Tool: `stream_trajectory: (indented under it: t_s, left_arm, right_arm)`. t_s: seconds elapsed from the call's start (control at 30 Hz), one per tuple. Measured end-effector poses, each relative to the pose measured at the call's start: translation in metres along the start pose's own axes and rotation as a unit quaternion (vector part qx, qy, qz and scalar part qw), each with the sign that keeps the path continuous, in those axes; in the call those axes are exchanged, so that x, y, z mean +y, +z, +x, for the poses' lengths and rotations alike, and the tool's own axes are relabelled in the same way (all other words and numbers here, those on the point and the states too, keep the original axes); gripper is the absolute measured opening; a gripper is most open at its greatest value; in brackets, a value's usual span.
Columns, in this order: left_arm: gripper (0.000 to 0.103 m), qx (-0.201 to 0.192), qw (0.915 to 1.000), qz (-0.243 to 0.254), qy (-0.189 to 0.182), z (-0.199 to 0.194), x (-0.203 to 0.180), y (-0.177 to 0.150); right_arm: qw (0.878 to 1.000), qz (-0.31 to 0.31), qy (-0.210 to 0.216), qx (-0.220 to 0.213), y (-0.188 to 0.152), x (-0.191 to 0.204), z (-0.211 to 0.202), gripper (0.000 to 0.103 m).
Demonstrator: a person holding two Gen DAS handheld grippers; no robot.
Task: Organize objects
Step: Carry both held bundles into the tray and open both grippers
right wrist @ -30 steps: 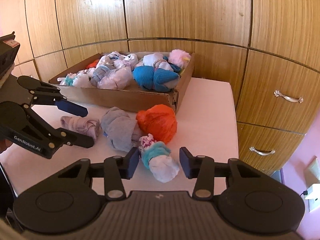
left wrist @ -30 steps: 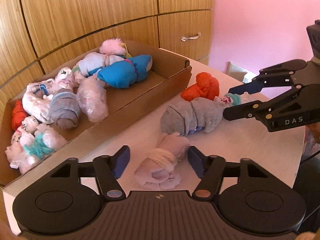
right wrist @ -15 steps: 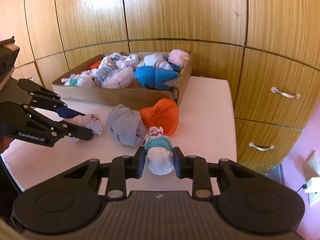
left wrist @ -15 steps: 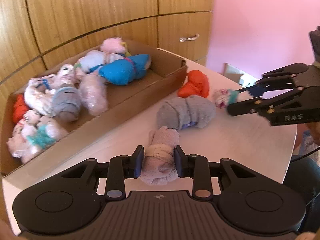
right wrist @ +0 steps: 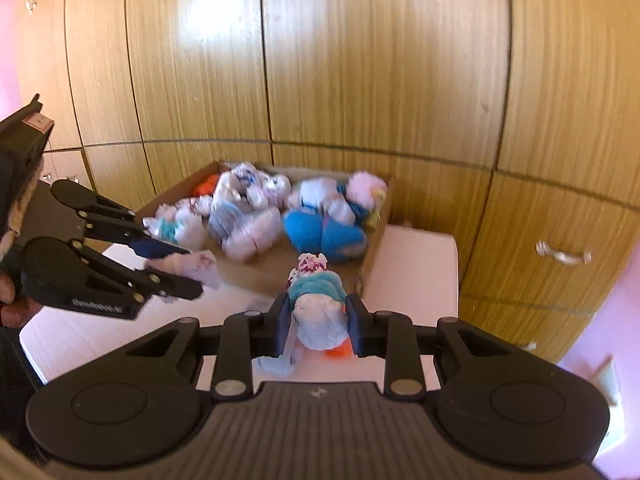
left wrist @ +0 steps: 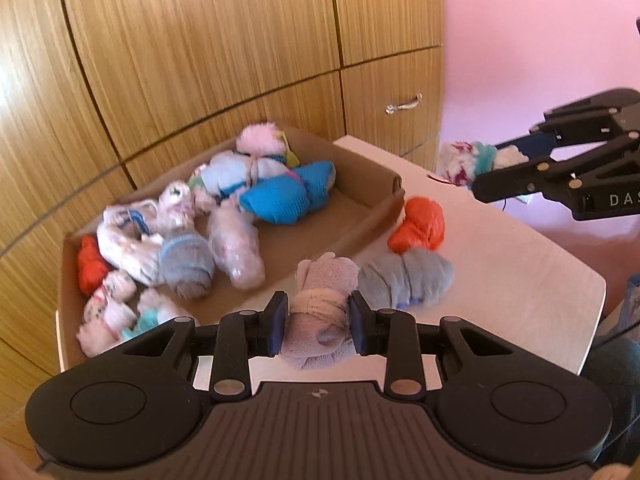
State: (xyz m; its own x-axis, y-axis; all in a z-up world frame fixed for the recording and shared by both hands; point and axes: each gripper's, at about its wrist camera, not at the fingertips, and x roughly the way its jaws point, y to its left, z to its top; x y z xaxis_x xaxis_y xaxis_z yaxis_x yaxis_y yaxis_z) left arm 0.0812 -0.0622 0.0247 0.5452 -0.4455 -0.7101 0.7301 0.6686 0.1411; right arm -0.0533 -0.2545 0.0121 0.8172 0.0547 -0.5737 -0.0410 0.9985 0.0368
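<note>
Each hand-held gripper, left and right, grips a sock bundle; next, carry both forward over the cardboard box ahead and let go.

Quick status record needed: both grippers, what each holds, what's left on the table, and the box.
left gripper: shut on lilac sock bundle, lifted near the box's front wall
right gripper: shut on white-and-teal sock bundle, raised, facing the box
still on table: orange sock bundle, grey sock bundle, touching each other
cardboard box: many bundles inside; bare floor at its right end, by the blue sock bundle
</note>
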Motion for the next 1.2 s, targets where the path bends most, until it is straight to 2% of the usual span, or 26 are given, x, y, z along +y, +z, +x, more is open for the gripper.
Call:
stream_trajectory:
  t_s: [0.23,0.43,0.63,0.87,1.1,1.2]
  left_arm:
    - [0.039,0.008,0.9997,-0.014,-0.016,0.029,0.019,0.035]
    - [0.039,0.025,0.9979,-0.048,-0.035,0.064,0.034,0.053]
    - [0.039,0.061,0.9974,-0.034,-0.016,0.086,0.043,0.045]
    - [0.039,0.085,0.9964,-0.008,0.003,0.084,0.065,0.029]
    - [0.040,0.089,0.9952,-0.038,-0.009,0.083,0.083,0.026]
    - [0.039,0.083,0.9952,-0.053,-0.001,0.082,0.082,0.024]
  right_arm:
    - [1.000,-0.011,0.010,0.009,0.036,0.001,0.026,0.027]
    - [0.999,-0.020,0.013,0.035,0.048,-0.003,0.059,0.027]
    - [0.998,-0.019,0.023,0.059,0.046,-0.002,0.087,0.027]
    - [0.995,-0.034,0.050,0.079,0.044,0.021,0.118,0.027]
    - [0.990,-0.056,0.061,0.115,0.041,0.041,0.146,0.027]
    - [0.989,-0.064,0.058,0.121,0.039,0.046,0.151,0.024]
